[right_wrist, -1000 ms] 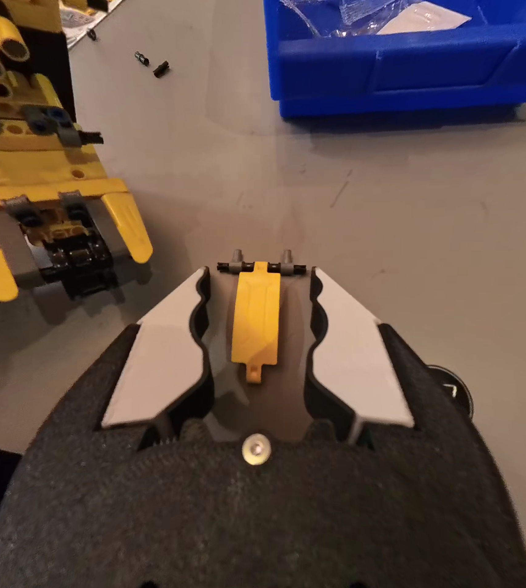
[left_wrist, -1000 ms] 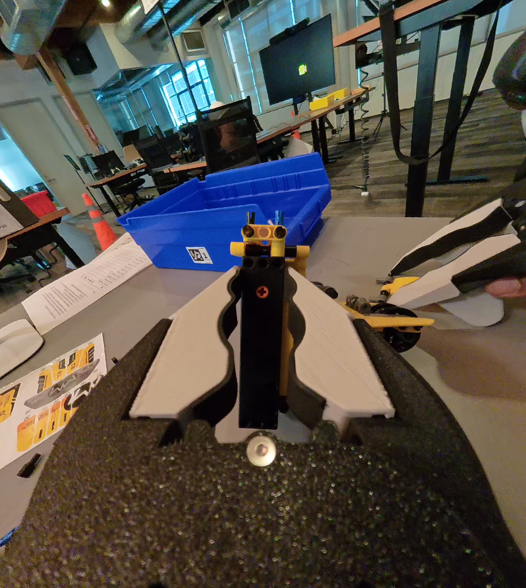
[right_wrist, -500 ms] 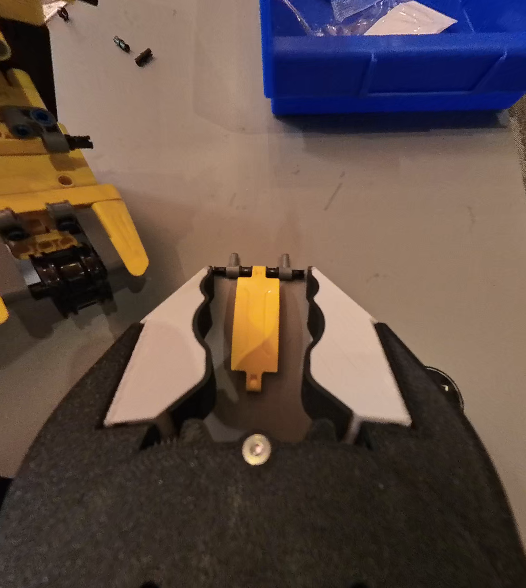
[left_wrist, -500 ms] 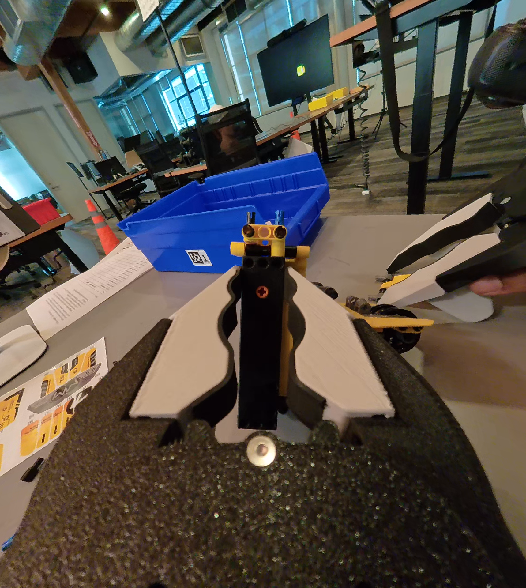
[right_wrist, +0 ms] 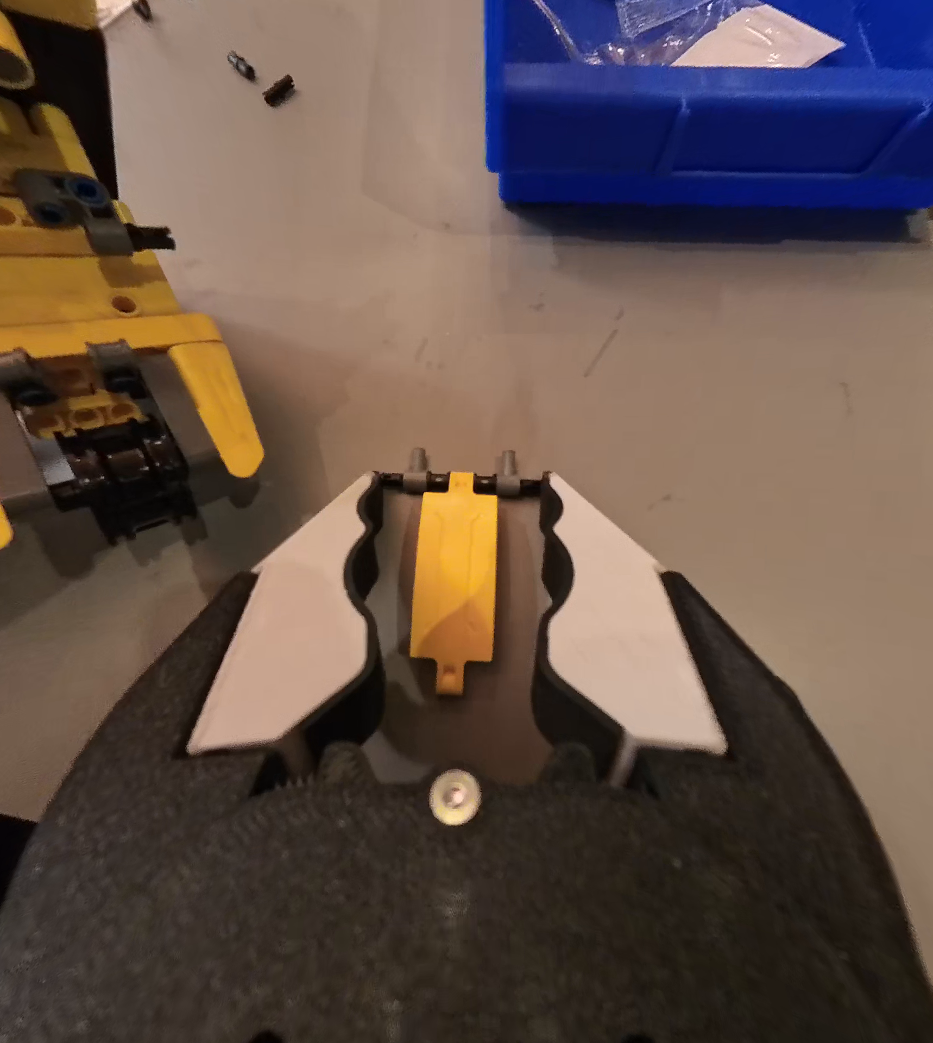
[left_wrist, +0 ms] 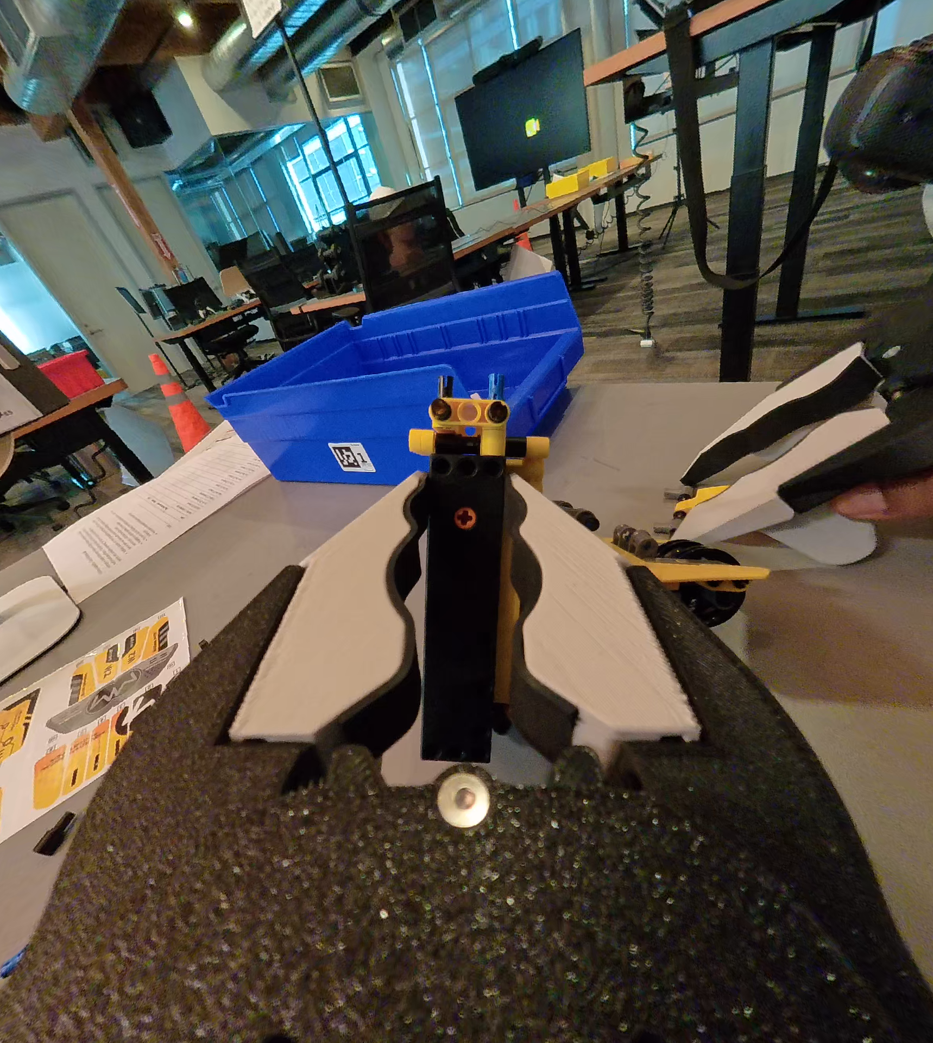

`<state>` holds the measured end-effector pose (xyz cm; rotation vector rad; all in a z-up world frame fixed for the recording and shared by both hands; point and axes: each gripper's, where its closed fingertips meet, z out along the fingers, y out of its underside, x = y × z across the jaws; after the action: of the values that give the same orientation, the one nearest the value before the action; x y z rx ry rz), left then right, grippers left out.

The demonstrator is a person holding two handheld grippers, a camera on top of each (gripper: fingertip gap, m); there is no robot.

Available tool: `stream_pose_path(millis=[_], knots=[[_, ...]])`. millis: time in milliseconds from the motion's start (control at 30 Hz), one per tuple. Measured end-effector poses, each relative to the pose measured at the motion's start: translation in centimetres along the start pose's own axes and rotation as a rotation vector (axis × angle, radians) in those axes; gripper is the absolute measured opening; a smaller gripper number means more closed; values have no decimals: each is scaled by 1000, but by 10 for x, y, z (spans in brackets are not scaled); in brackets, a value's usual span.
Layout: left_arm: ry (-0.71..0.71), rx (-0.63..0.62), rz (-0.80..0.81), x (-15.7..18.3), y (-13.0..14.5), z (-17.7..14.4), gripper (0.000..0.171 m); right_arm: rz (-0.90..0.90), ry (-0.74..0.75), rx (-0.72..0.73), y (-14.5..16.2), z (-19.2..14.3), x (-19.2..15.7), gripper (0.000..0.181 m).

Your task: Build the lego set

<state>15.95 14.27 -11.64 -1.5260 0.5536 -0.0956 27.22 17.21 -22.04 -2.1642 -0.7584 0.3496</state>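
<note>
My left gripper (left_wrist: 467,480) is shut on the long black beam (left_wrist: 461,621) of a yellow and black brick model, whose yellow top (left_wrist: 470,415) sticks out past the fingertips. The model's black wheel (left_wrist: 701,570) rests on the grey table. My right gripper (right_wrist: 458,477) is shut on a small yellow panel piece (right_wrist: 453,575), its fingertips pressing the ends of the piece's black axle with two grey connectors. The model (right_wrist: 86,350) lies to its left. In the left wrist view a hand holds the right gripper (left_wrist: 690,508) beside the model.
A blue bin (left_wrist: 396,406) stands behind the model; it holds clear bags and shows in the right wrist view (right_wrist: 707,124). Two small black pins (right_wrist: 278,90) lie on the table. A printed sheet (left_wrist: 171,508), a picture sheet (left_wrist: 58,750) and a white base (left_wrist: 1,626) lie left.
The right gripper's fingers have closed in on the ends of the yellow panel piece's axle. In the left wrist view it sits slightly higher. The left gripper keeps its hold on the black beam.
</note>
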Motion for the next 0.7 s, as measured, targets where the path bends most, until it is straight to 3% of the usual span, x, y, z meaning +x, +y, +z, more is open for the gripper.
stream_pose_path(millis=[400,600,700], knots=[[5,3,0,0,0,0,25,-207,-241,-51,21,-25,-18,57],[3,4,1,-1,-1,1,25,-178,-230,82,6,-39,-17,57],[5,5,3,0,-1,1,25,-76,-242,130,-1,-43,-21,59]])
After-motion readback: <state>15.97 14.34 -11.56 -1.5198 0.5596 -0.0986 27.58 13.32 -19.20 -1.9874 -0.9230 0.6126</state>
